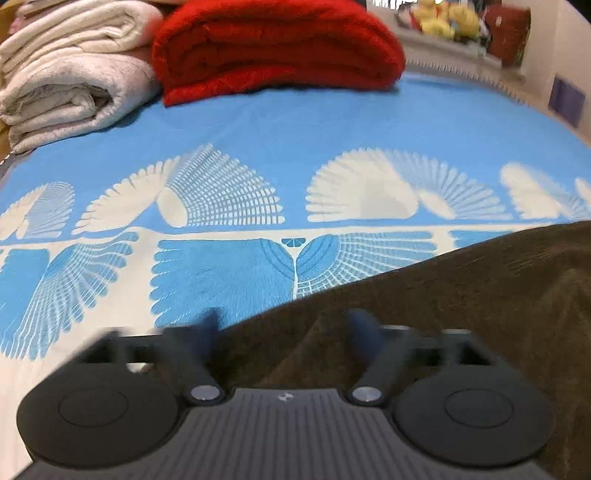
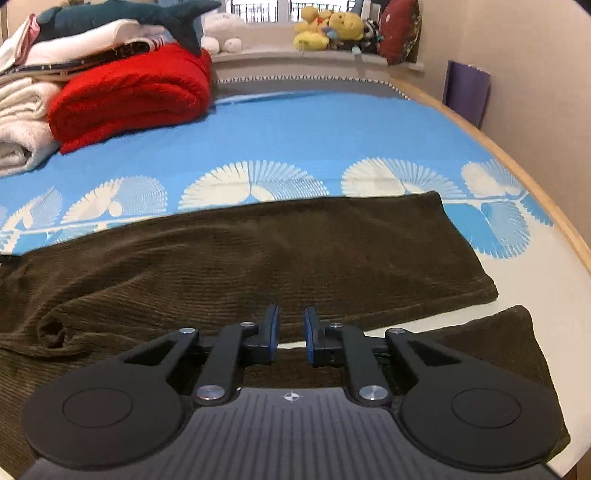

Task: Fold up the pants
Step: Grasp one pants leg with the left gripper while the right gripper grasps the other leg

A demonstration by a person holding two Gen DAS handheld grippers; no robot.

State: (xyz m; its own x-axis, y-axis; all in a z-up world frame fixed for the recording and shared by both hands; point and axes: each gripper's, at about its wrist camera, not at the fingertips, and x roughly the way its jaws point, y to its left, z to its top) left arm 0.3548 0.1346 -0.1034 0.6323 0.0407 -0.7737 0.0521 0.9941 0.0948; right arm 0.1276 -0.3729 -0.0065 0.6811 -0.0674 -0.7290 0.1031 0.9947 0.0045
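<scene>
Left wrist view: left tool [image 1: 284, 328] blurred, blue pads wide apart, empty, at the edge of dark brown corduroy pants [image 1: 461, 314] on the blue-and-white patterned bed [image 1: 295, 129]; risk of pinching bedspread with cloth. Right wrist view: right tool [image 2: 291, 332] narrowly parted, empty, over pants [image 2: 258, 251] legs spread flat; risk of grabbing one layer only.

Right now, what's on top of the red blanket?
A stack of folded white bedding leans over the red blanket, with a plush shark lying on top. How far the bedding rests on the blanket is hidden.
</scene>
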